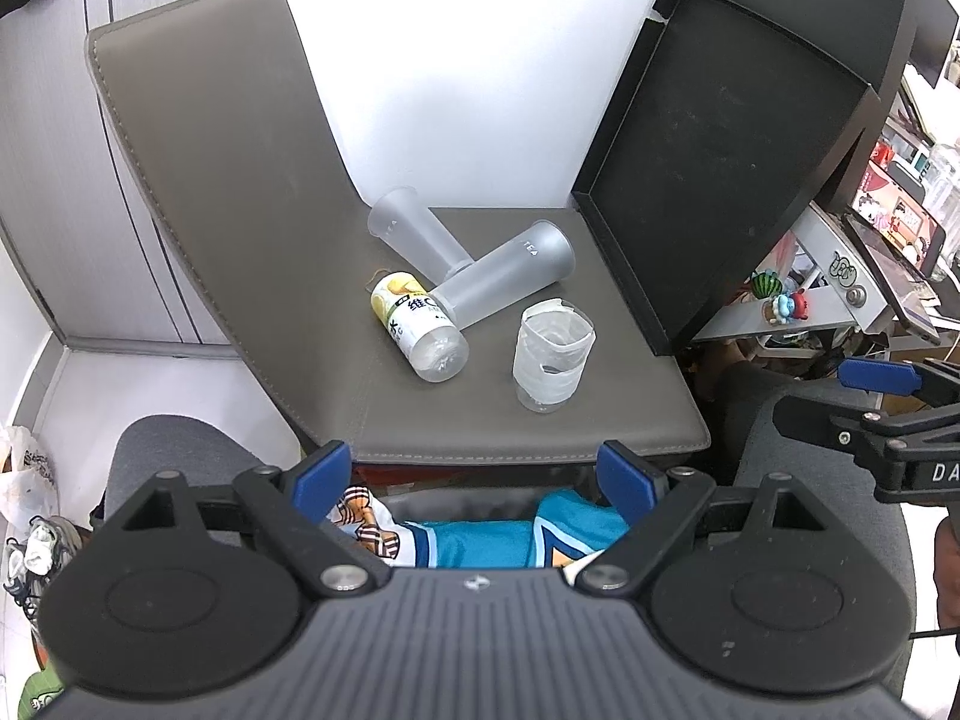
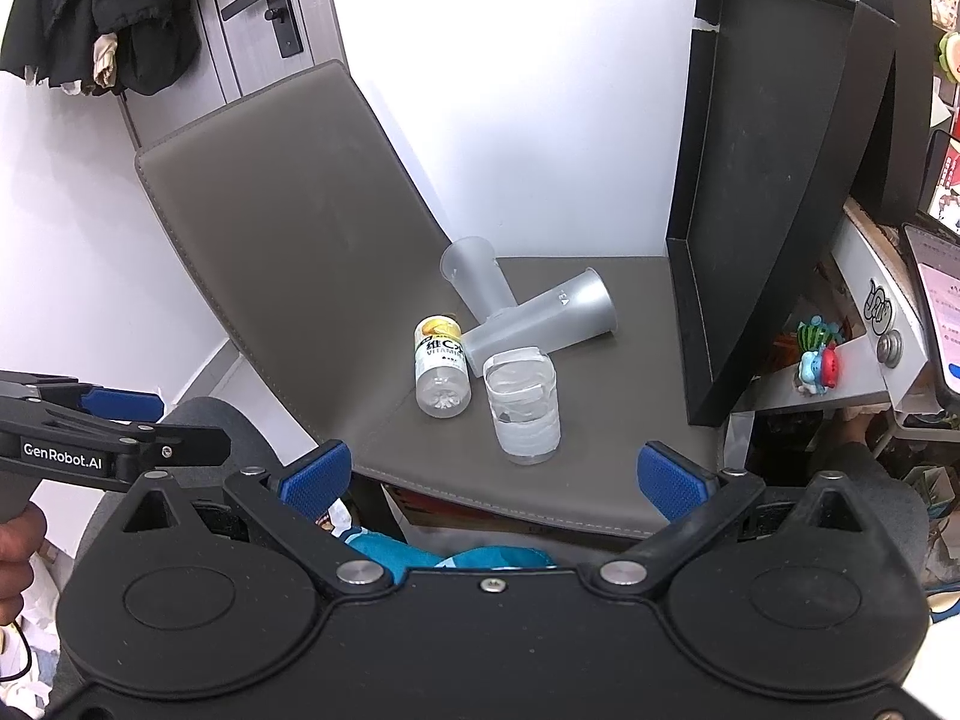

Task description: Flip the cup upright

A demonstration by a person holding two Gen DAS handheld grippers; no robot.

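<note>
Two frosted plastic cups lie on their sides on a grey chair seat (image 1: 630,408). One cup (image 1: 507,282) (image 2: 540,324) points its mouth right; the other (image 1: 417,231) (image 2: 477,279) lies behind it, mouth toward the backrest. A short clear cup wrapped in white tape (image 1: 552,354) (image 2: 523,411) stands upright in front. My left gripper (image 1: 474,474) is open and empty, short of the seat's front edge. My right gripper (image 2: 492,474) is open and empty, also short of the front edge; it shows at the right edge of the left wrist view (image 1: 882,378).
A yellow-labelled bottle (image 1: 417,324) (image 2: 443,366) lies on the seat beside the cups. A black tray (image 1: 720,180) (image 2: 768,192) leans upright at the seat's right side. The chair backrest (image 1: 222,180) rises at left. A cluttered shelf (image 1: 840,276) stands at right.
</note>
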